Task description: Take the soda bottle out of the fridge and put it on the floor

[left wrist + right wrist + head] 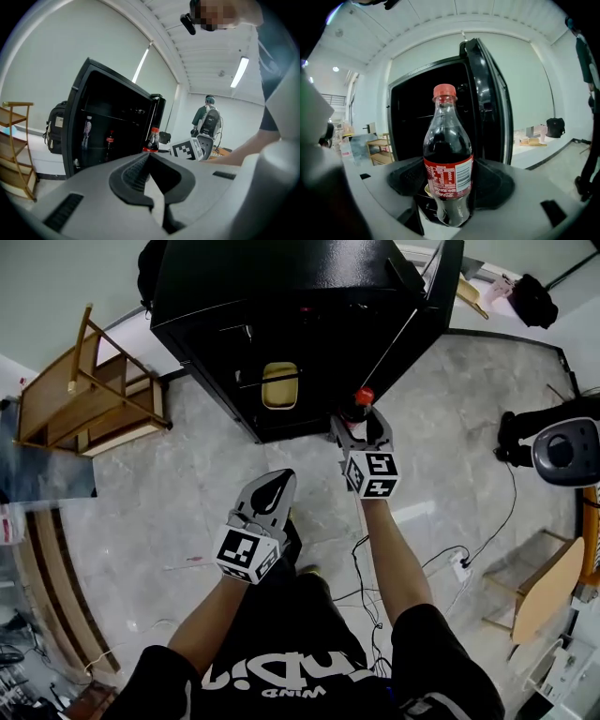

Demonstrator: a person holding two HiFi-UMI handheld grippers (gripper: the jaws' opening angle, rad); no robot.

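Note:
My right gripper is shut on the soda bottle, a dark cola bottle with a red cap and red label, held upright just outside the open black fridge. From the head view only the bottle's red cap shows between the jaws. My left gripper is shut with nothing in it, lower and to the left, over the marble floor. In the left gripper view the bottle appears in front of the fridge, beside the right gripper's marker cube.
The fridge door stands open to the right. A yellow container and another bottle sit inside the fridge. A wooden shelf unit stands at left; cables and a power strip lie at right, near a wooden stool.

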